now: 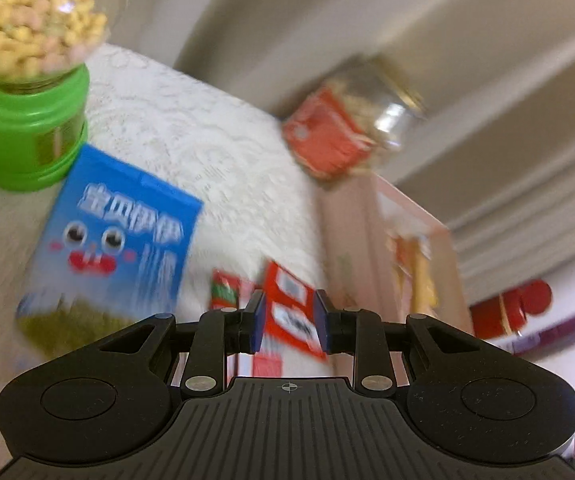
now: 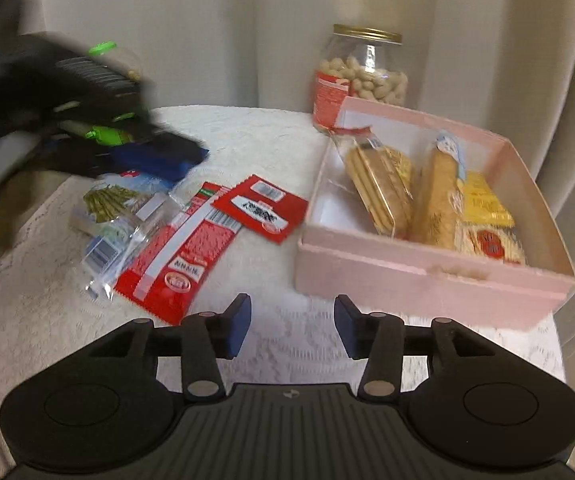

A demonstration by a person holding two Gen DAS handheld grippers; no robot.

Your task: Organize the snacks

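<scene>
Your right claw hangs released over the table, nothing between its pads. Your left claw stands narrowly parted, grasping nothing. Red packets lie at nine o'clock from the pink box.

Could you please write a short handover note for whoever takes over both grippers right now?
Left gripper: partly open, holding nothing.
Right gripper: open, empty, above the white cloth.
Pink box: three snack packs inside.
Left to do: two red packets, the clear blue-topped bag.
Peanut jar stands behind the box.
</scene>
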